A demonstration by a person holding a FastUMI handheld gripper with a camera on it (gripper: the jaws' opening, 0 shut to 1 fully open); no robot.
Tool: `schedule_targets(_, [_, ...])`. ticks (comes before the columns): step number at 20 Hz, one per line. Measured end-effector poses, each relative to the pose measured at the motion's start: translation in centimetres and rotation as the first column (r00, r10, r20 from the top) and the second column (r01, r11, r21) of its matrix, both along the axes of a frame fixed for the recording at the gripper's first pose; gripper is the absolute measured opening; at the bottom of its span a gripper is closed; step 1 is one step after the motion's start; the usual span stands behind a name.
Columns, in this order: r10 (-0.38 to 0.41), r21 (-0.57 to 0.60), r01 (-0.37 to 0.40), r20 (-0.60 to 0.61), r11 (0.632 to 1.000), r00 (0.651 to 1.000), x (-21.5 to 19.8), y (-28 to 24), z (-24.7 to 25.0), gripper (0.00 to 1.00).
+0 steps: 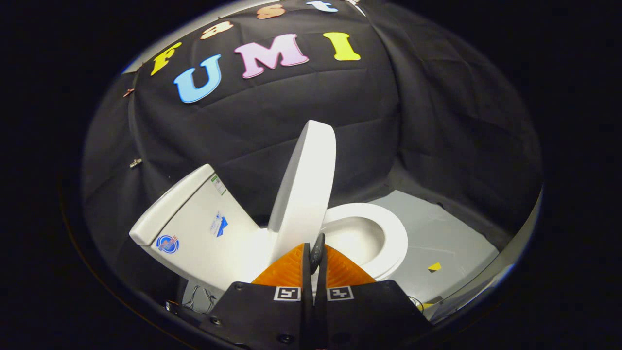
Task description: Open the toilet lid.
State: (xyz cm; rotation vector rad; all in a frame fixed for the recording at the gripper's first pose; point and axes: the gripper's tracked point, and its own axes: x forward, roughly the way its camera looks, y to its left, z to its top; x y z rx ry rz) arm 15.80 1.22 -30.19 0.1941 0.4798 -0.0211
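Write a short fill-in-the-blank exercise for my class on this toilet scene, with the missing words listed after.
1. The lid stands raised, so the bowl is ____.
2. The gripper has its orange fingers ____ together, at the lid's lower edge.
3. The tank stands beside the lid, on the side away from the ____.
4. A small yellow scrap lies on the ____ beyond the bowl.

Missing words: uncovered; closed; bowl; floor
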Motion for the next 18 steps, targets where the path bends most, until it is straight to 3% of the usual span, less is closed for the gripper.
schedule_targets(10, [0.165, -0.096, -0.155, 0.105, 0.983, 0.981, -0.2, 10.1, 4.0, 0.05])
schedule_targets(18, [0.24, -0.125, -0.224, 0.132, 0.967, 0.962, -0.5, 15.6, 4.0, 0.05])
